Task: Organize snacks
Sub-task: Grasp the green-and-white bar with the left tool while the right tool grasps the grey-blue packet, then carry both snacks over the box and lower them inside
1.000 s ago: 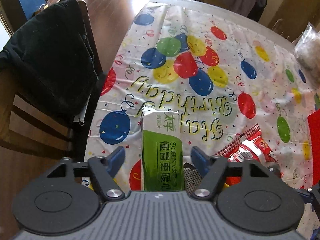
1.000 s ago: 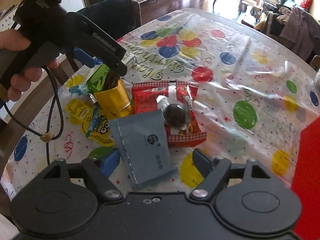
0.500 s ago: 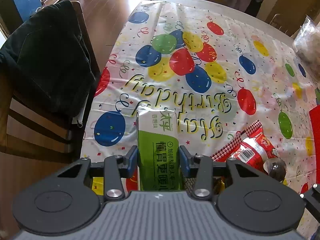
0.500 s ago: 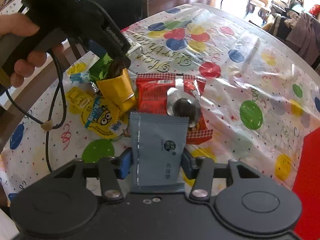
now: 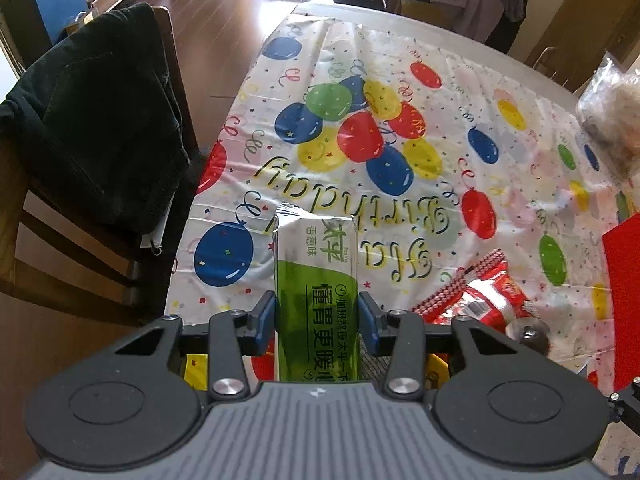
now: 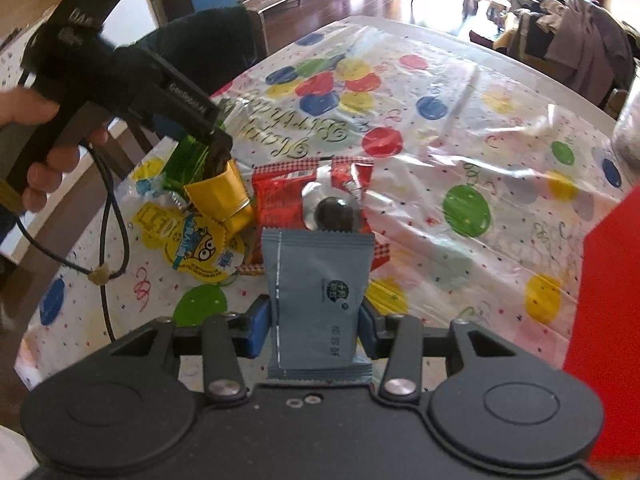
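The left gripper [image 5: 317,320] was clamped on a green pack [image 5: 316,300], the right gripper [image 6: 316,330] on a grey sachet [image 6: 318,300], both held above the tablecloth [image 6: 460,128] near a red packet [image 6: 280,196].

Right gripper [image 6: 316,330] clamped on blue-grey sachet [image 6: 320,300], sachet upright between blue pads [image 6: 258,330]. Beyond it: red snack pack [image 6: 280,200] with dark round piece [image 6: 334,214] on top, yellow pouch [image 6: 220,196], yellow cartoon packet [image 6: 200,248]. Left gripper [image 6: 192,120] holds green pack [image 6: 188,160]. Red box [image 6: 608,300] at right edge. Balloon tablecloth [image 6: 460,128] underneath.
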{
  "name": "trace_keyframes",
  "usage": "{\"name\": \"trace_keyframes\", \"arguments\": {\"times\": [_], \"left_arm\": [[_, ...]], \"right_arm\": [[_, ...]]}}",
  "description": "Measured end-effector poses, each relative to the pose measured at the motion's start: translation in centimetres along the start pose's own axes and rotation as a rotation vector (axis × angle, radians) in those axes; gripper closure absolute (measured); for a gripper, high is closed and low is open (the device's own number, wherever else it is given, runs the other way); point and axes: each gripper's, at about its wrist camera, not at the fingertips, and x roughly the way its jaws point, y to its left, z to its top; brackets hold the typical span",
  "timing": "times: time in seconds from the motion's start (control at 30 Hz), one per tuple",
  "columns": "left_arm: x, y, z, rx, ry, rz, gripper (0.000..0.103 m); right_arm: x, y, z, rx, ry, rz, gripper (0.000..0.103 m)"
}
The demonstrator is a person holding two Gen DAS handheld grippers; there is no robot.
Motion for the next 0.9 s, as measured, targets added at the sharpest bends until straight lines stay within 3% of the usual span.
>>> {"name": "trace_keyframes", "arguments": {"times": [0.43, 0.9], "left_arm": [[-5.2, -1.1, -1.1, 0.022, -0.081, -0.068, 0.061], [-12.6, -8.7, -3.3, 0.173, -0.129, -0.211, 0.061]], "right_arm": [[-6.1, -2.7, -1.0, 0.142, -0.091, -0.008, 0.059], [-13.8, -6.9, -3.2, 0.278, -0.176, -0.048, 0.059]]}}
